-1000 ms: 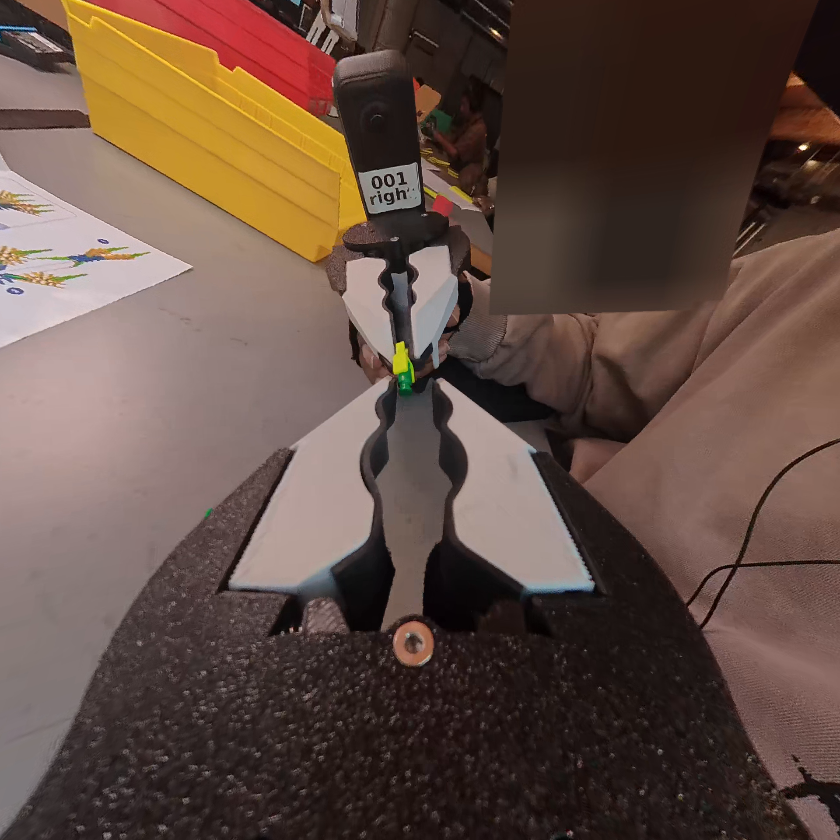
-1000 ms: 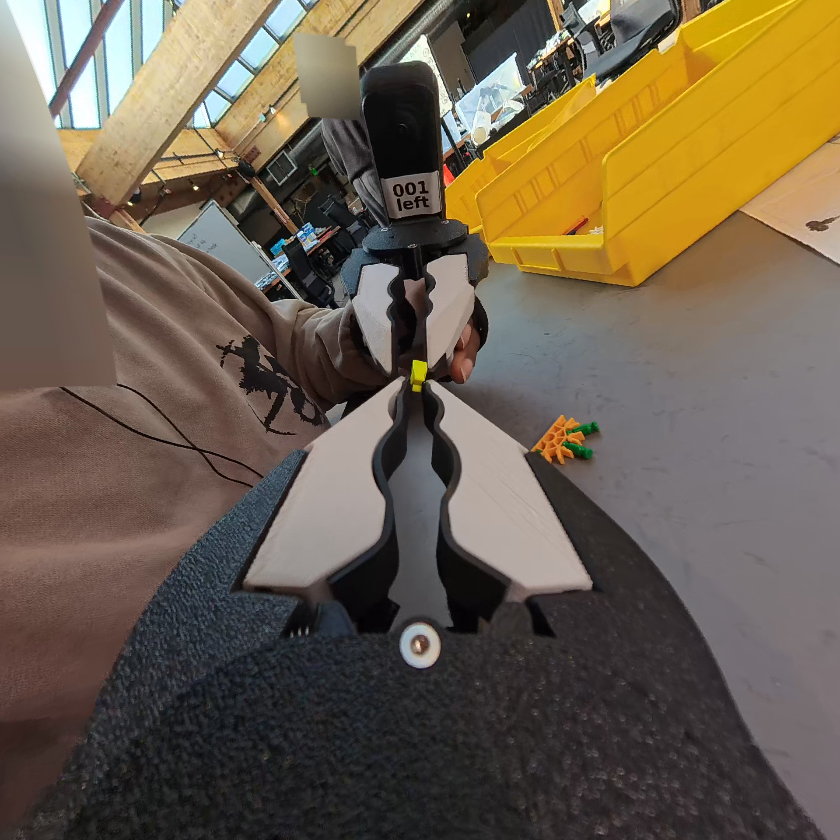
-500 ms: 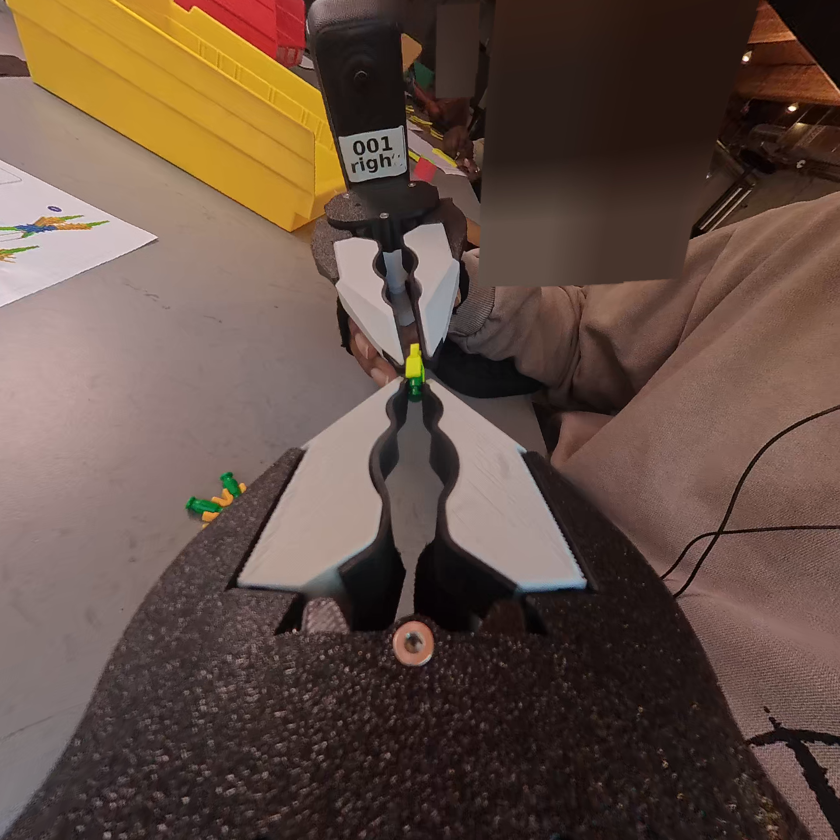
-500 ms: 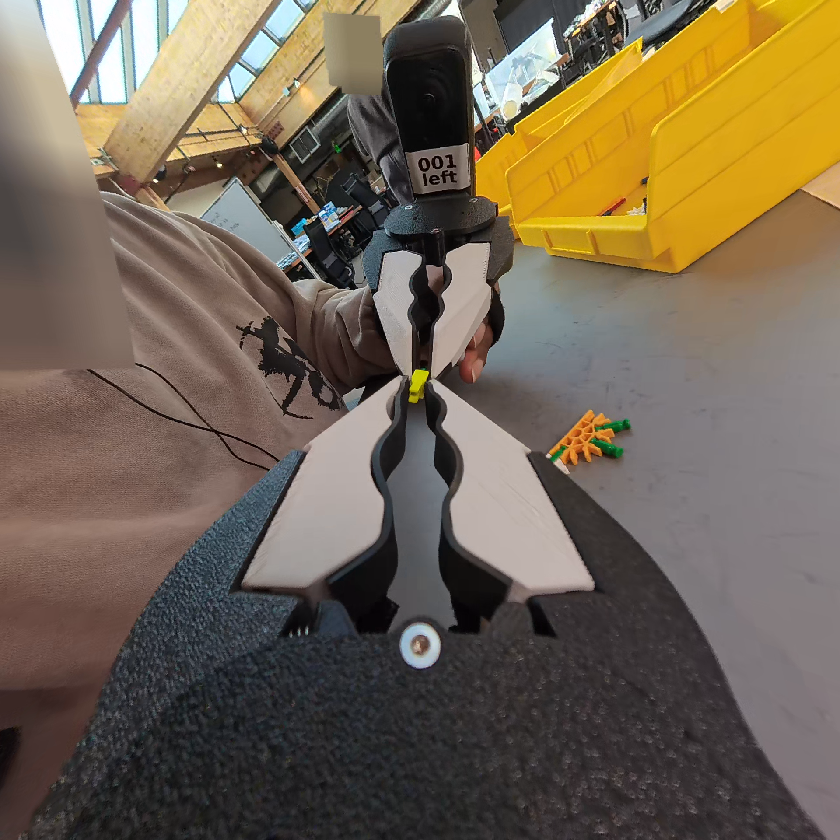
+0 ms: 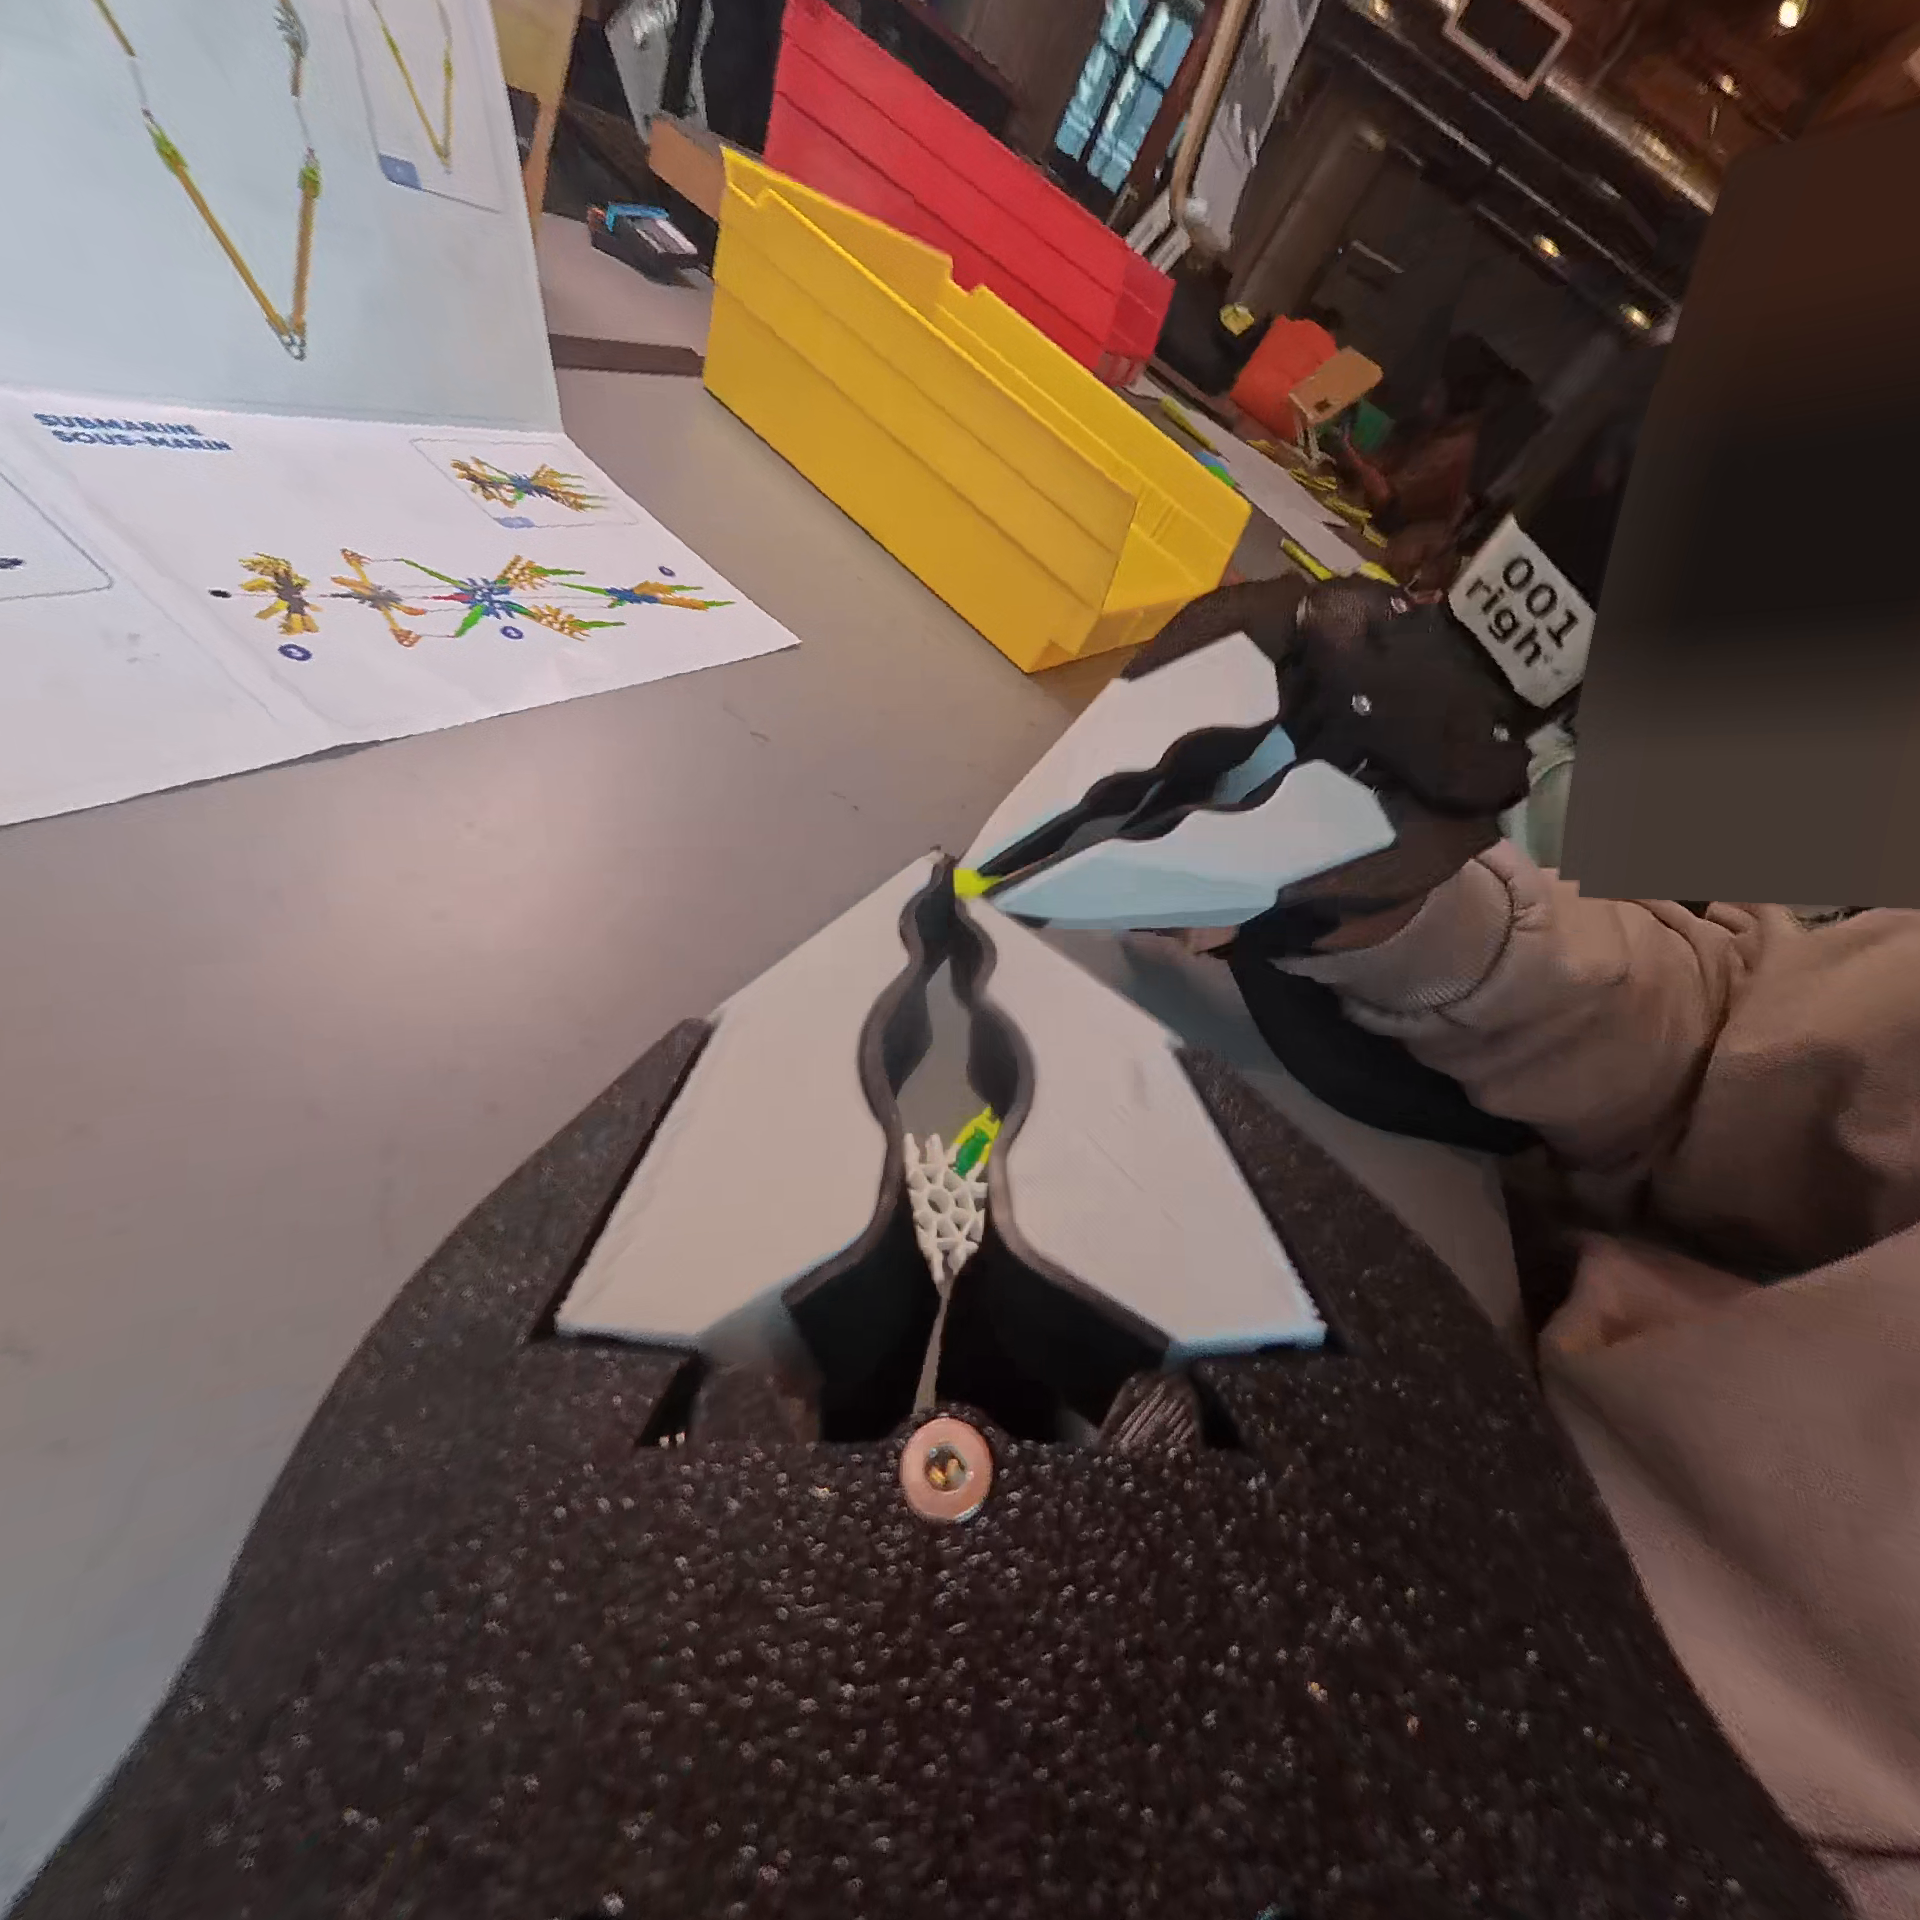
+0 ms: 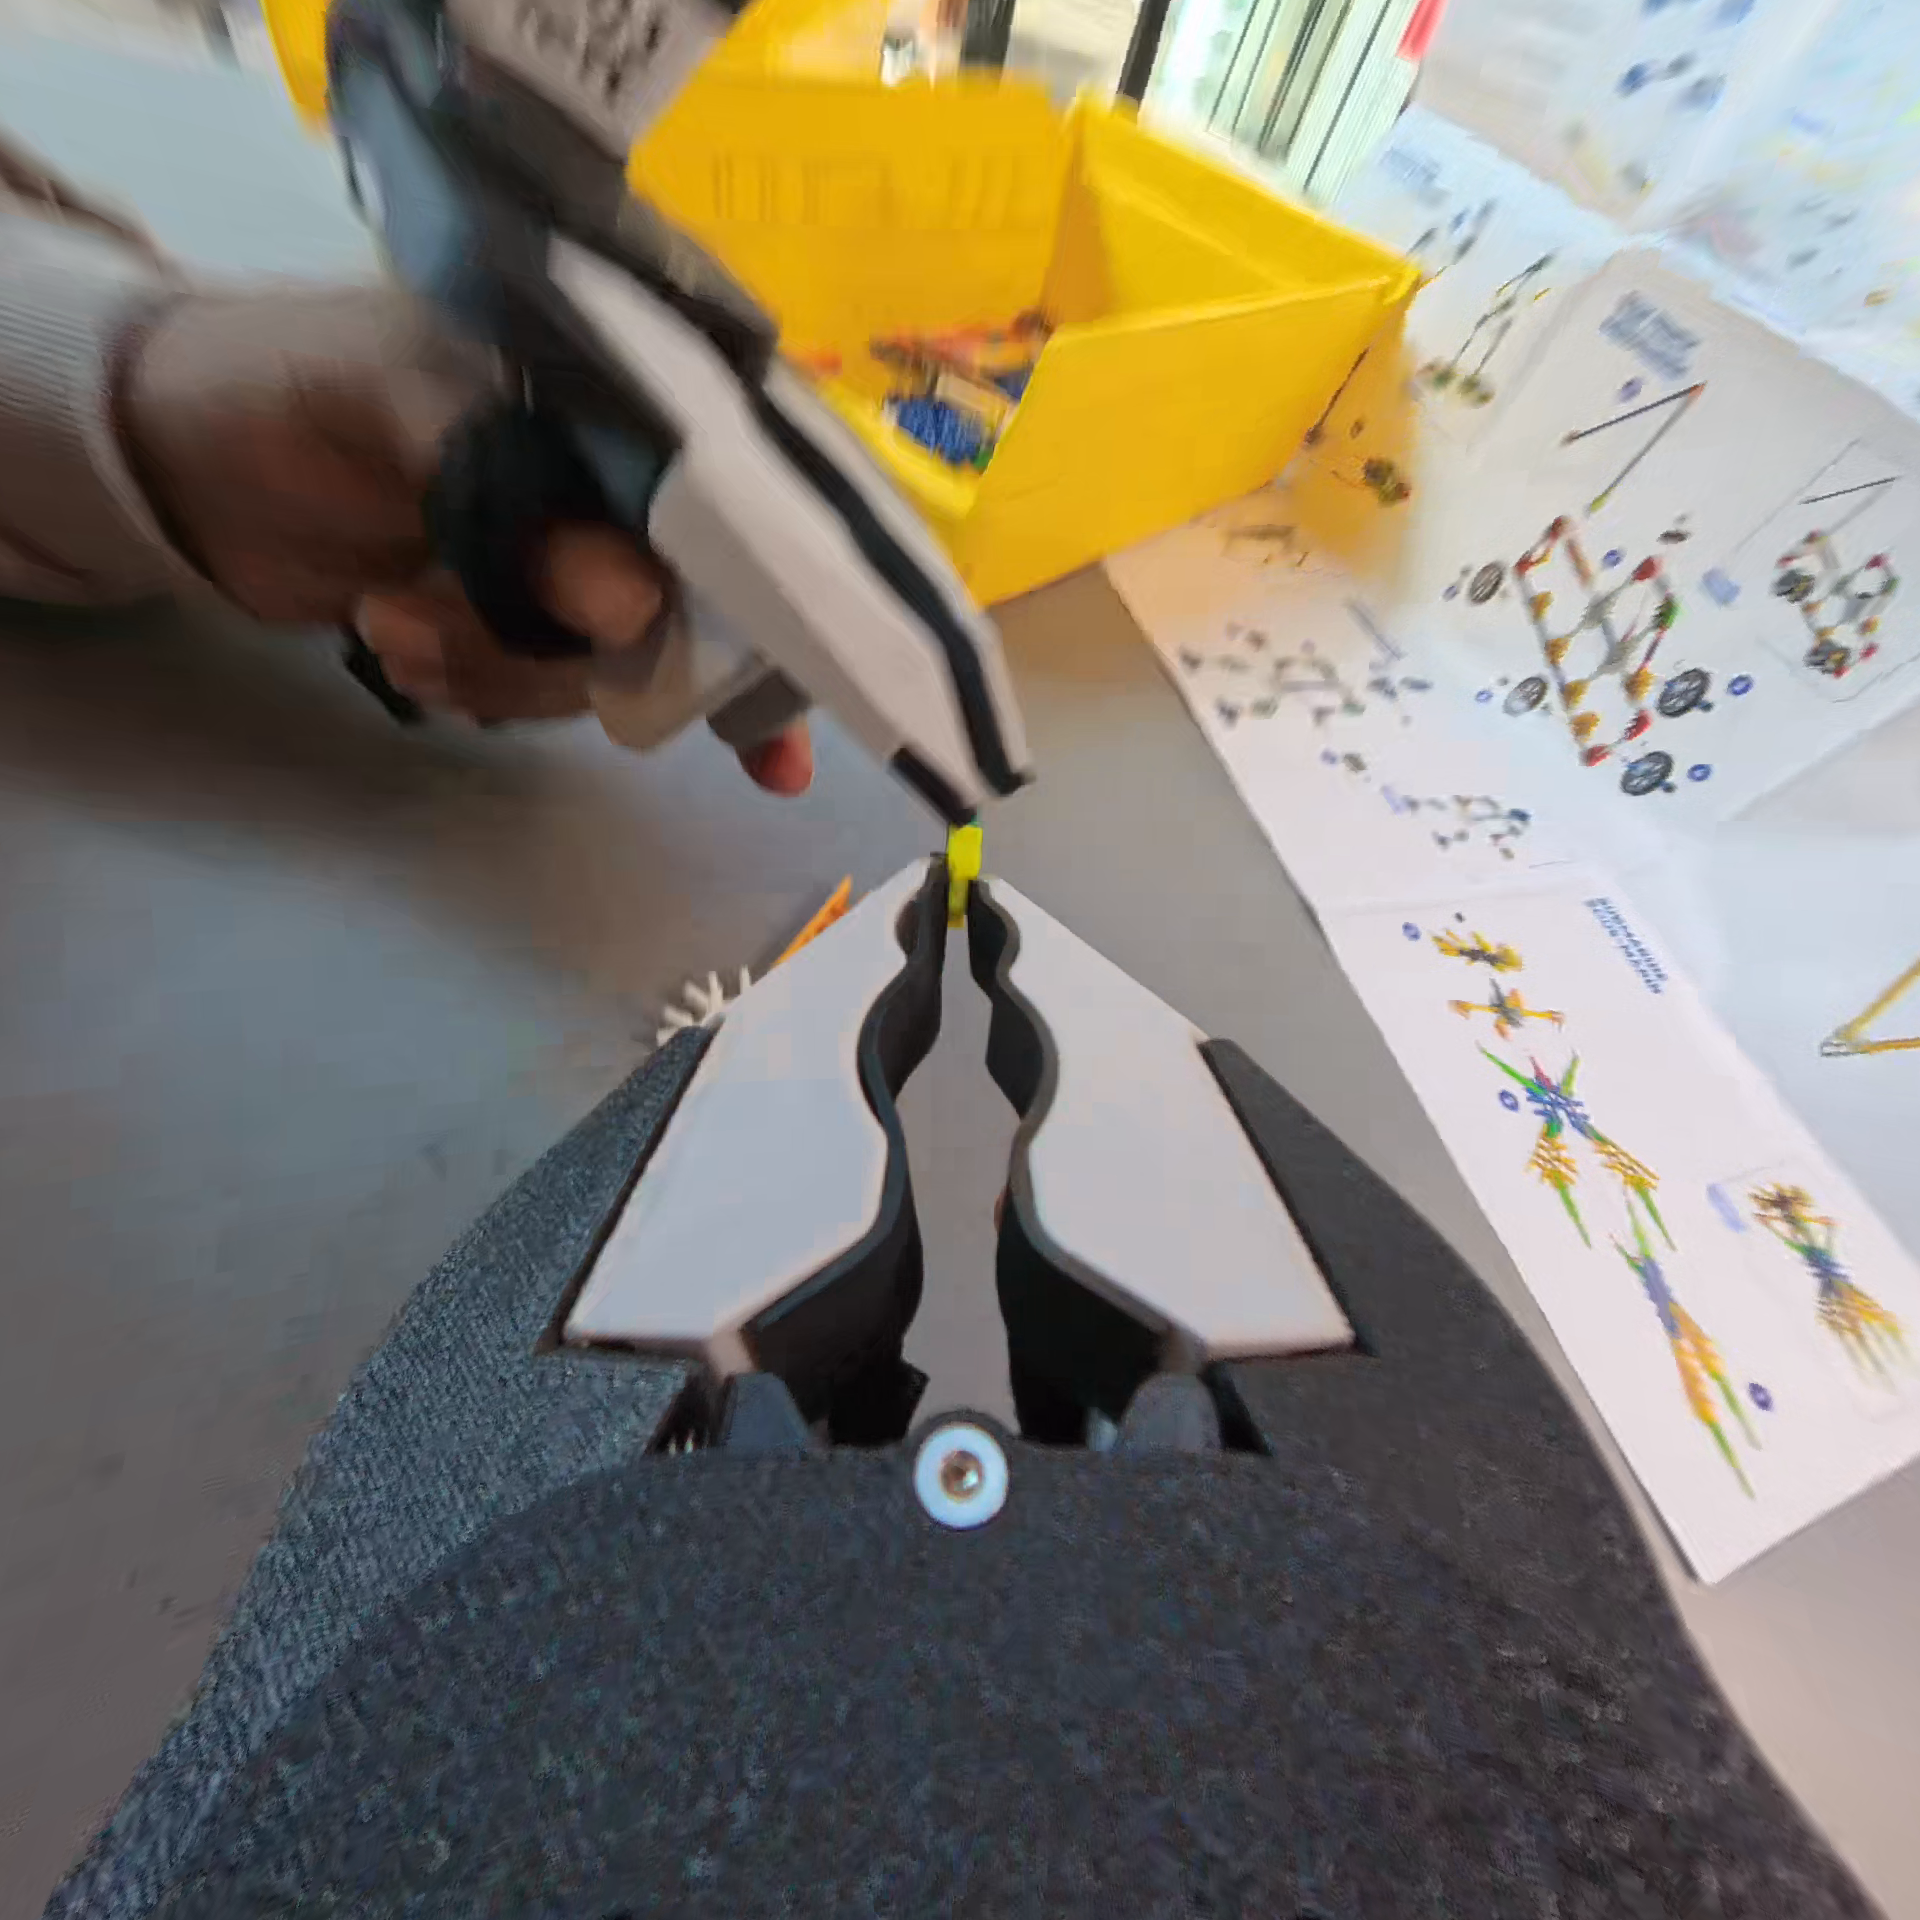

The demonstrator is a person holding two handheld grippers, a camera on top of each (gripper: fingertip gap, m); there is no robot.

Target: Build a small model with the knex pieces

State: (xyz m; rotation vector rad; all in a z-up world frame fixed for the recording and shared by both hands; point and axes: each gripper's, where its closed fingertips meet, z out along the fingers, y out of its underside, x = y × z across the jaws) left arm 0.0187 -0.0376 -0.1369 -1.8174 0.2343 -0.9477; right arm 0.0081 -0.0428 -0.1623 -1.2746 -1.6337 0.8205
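In the right wrist view, my right gripper (image 6: 958, 891) is shut on a small yellow connector (image 6: 962, 868) that sticks out past its tips. My left gripper (image 6: 971, 800) comes in from the upper left, shut, with a sliver of a green rod (image 6: 978, 825) at its tip against the yellow piece. In the left wrist view, my left gripper (image 5: 943, 878) has its tips together. The right gripper (image 5: 1003, 883) meets it from the right with the yellow connector (image 5: 971, 883) between them. A white snowflake connector (image 5: 940, 1205) and a green piece (image 5: 975, 1145) lie on the table below.
Yellow bins (image 5: 935, 416) and red bins (image 5: 956, 208) stand at the back. An open yellow bin (image 6: 1164, 416) holds several parts. Instruction sheets (image 5: 312, 582) (image 6: 1621, 1143) lie on the grey table. An orange piece (image 6: 821, 920) and the white connector (image 6: 701, 1003) lie left of my right gripper. The tips of both grippers are at nearly the same place.
Both grippers have swung from facing head-on to meeting at an angle, lower over the table. The left fingers have closed further on the green rod. The yellow and green pieces stay joined at the tips.
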